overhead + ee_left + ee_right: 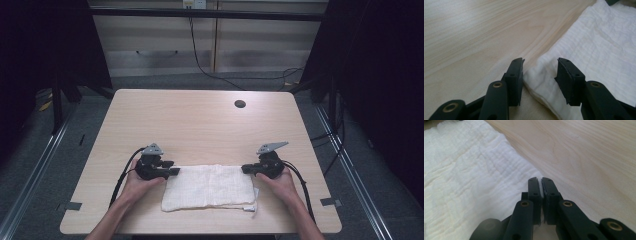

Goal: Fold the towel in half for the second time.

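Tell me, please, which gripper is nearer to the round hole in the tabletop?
Right. The right gripper sits at the white cloth's right end, almost straight below the hole; the left gripper is at the cloth's left end.

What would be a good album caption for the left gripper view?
Left gripper, jaws apart, straddling the corner of a folded white cloth on a pale wooden table.
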